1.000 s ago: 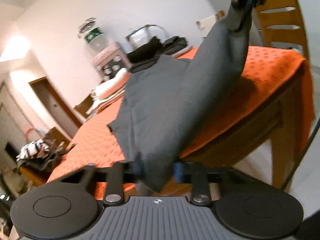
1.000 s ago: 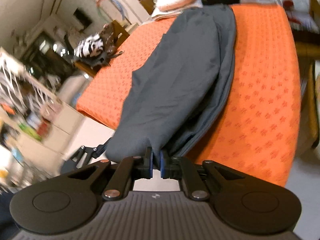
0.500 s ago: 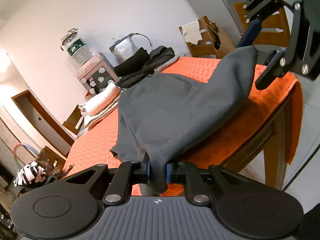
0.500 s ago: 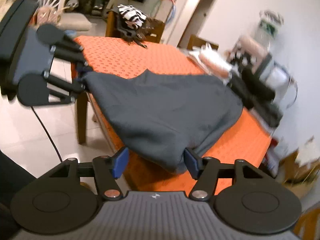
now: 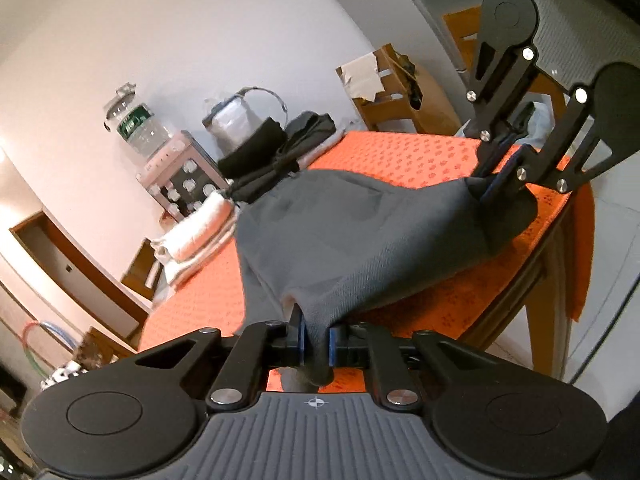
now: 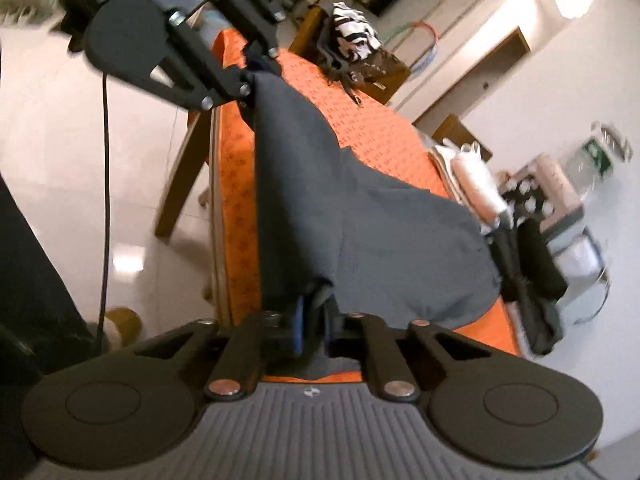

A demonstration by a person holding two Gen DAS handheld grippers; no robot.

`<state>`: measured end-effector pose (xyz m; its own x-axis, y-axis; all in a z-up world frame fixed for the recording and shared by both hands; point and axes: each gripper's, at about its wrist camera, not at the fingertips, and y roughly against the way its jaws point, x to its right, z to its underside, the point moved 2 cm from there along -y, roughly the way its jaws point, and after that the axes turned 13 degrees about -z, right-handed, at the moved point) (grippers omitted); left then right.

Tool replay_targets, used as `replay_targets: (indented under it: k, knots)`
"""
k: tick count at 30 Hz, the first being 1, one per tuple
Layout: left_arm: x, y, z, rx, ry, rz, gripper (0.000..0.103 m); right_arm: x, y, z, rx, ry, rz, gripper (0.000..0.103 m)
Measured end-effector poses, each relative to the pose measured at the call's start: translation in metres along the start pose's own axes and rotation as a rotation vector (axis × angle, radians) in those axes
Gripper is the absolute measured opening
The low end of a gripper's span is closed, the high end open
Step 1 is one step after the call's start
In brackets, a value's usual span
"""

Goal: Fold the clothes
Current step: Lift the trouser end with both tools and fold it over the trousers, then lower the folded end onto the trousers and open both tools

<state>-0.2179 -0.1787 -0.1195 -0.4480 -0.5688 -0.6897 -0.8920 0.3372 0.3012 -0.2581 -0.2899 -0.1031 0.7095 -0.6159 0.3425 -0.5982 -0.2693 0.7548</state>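
A dark grey garment (image 5: 360, 232) lies across the near edge of the table with the orange cloth (image 5: 420, 156). My left gripper (image 5: 314, 340) is shut on one corner of it. My right gripper (image 6: 312, 328) is shut on another corner of the garment (image 6: 360, 216). The garment stretches between the two grippers, held a little above the cloth. The right gripper shows in the left wrist view (image 5: 496, 180), and the left gripper shows in the right wrist view (image 6: 252, 80).
Folded dark clothes (image 5: 280, 148) and white folded items (image 5: 196, 232) lie at the table's far side. A water bottle (image 5: 136, 124) stands on a small cabinet by the wall. A wooden chair (image 5: 400, 92) stands behind the table. A striped item (image 6: 352, 32) lies on furniture beyond the table's end.
Both grippers have come down toward the table edge and spread apart, laying the garment flatter. The right gripper was open half a second ago and is now shut on the fabric.
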Motion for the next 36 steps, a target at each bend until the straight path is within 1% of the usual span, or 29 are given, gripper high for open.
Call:
replay_targets:
  k: [3,7,10,15,19,23,27,29,32,33,34,36]
  knots:
    - [-0.008,0.014,-0.005,-0.013,0.030,0.010,0.012,-0.001,0.025,-0.007,0.027,-0.083,-0.026,0.008]
    - [-0.014,0.031,-0.006,-0.050,0.059,0.027,0.013,-0.008,0.057,-0.007,0.062,-0.178,-0.100,0.007]
    - [-0.016,0.035,-0.006,-0.083,0.071,0.035,0.013,-0.008,0.065,-0.003,0.063,-0.209,-0.138,0.006]
    - [-0.026,0.019,-0.017,-0.113,0.079,0.041,0.014,0.013,0.063,-0.004,0.067,-0.253,-0.136,0.004]
    - [-0.040,-0.009,-0.031,-0.102,0.053,0.043,0.016,0.051,0.057,-0.010,0.083,-0.305,-0.099,0.004]
    - [-0.057,-0.048,-0.046,-0.078,0.052,0.059,0.020,0.096,0.044,-0.018,0.079,-0.344,-0.040,0.004]
    - [-0.070,-0.098,-0.051,-0.093,0.075,0.100,0.024,0.144,0.013,-0.018,0.057,-0.411,-0.023,0.004]
    - [-0.075,-0.123,-0.051,-0.108,0.091,0.125,0.026,0.169,-0.012,-0.015,0.040,-0.455,-0.028,0.004]
    - [-0.080,-0.165,-0.043,-0.160,0.154,0.178,0.030,0.198,-0.051,-0.007,0.023,-0.533,-0.015,0.005]
    - [-0.083,-0.178,-0.039,-0.184,0.191,0.194,0.030,0.206,-0.062,-0.005,0.021,-0.567,-0.009,0.006]
    - [-0.088,-0.192,-0.034,-0.210,0.237,0.209,0.030,0.211,-0.064,-0.001,0.027,-0.601,-0.005,0.006]
    - [-0.099,-0.217,-0.025,-0.262,0.330,0.234,0.030,0.220,-0.067,0.005,0.042,-0.668,0.003,0.010]
